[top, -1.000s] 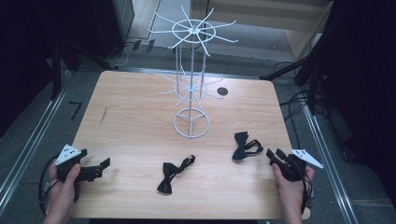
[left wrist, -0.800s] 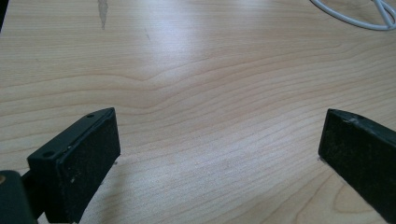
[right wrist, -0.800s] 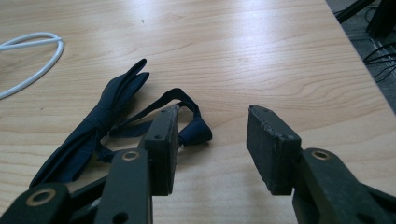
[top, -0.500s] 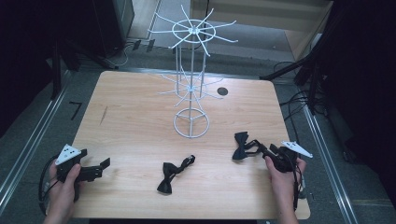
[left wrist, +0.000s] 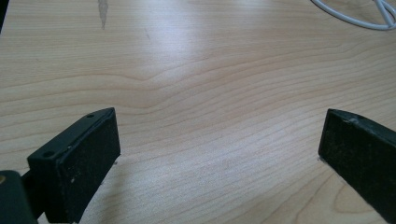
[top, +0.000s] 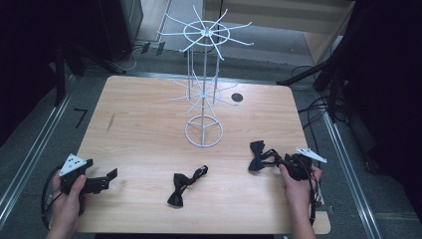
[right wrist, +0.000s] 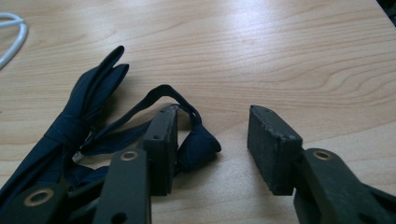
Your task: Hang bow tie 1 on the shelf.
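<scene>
Two dark bow ties lie on the wooden table (top: pixel 139 124). One bow tie (top: pixel 258 155) is at the right, the other bow tie (top: pixel 179 189) near the front middle. My right gripper (top: pixel 278 160) is right against the right-hand tie. In the right gripper view this gripper (right wrist: pixel 212 116) stands open, with the folded end of the tie's strap (right wrist: pixel 201 142) between the jaws, beside the left one; the bow (right wrist: pixel 70 121) lies to the left. My left gripper (top: pixel 108 179) rests at the front left, and the same gripper (left wrist: pixel 219 140) is open wide over bare wood.
A white wire display rack (top: pixel 204 89) with two tiers of radiating hooks stands at the table's middle back on a ring base (top: pixel 204 132). A small dark hole (top: pixel 237 97) is to its right. Cables and dark stands surround the table.
My right gripper has moved left along the table to the right-hand bow tie, and its jaws now straddle the strap end. The left gripper and both ties have stayed put.
</scene>
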Demonstrator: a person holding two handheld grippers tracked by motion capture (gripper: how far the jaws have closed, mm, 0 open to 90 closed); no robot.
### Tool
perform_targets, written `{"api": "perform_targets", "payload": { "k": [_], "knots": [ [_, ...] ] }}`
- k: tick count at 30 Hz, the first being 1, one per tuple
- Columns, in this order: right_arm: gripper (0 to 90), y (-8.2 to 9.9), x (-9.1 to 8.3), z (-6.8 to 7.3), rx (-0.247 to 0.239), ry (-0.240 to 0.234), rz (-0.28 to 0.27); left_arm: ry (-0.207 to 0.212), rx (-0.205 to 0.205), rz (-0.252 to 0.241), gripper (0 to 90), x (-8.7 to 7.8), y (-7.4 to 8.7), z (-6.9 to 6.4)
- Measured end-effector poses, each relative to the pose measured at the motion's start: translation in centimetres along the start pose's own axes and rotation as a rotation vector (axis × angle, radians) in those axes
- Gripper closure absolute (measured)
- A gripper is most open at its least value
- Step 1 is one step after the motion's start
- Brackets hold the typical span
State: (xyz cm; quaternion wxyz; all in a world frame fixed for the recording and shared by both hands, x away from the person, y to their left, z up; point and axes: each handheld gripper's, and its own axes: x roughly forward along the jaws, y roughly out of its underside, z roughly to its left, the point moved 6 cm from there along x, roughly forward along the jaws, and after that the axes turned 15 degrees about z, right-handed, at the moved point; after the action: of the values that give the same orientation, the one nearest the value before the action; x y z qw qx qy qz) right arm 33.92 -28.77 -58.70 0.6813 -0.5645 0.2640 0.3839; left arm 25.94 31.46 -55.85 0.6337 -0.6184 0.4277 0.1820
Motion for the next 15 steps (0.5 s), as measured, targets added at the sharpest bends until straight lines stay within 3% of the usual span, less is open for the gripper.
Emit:
{"api": "perform_targets", "payload": {
  "k": [6,11,15],
  "knots": [
    [65.6,0.07,0.07,0.15,-0.014,0.008,0.005,-0.003,0.002,-0.002,0.0,0.0,-0.02,0.01],
    [74.4,0.21,0.07,0.31,-0.055,0.046,0.015,-0.005,0.005,-0.001,0.0,0.0,-0.02,0.0],
    [80.3,0.34,-0.06,0.36,-0.07,0.032,0.02,-0.008,0.006,0.0,0.0,-0.01,-0.01,-0.01]
  ]
}}
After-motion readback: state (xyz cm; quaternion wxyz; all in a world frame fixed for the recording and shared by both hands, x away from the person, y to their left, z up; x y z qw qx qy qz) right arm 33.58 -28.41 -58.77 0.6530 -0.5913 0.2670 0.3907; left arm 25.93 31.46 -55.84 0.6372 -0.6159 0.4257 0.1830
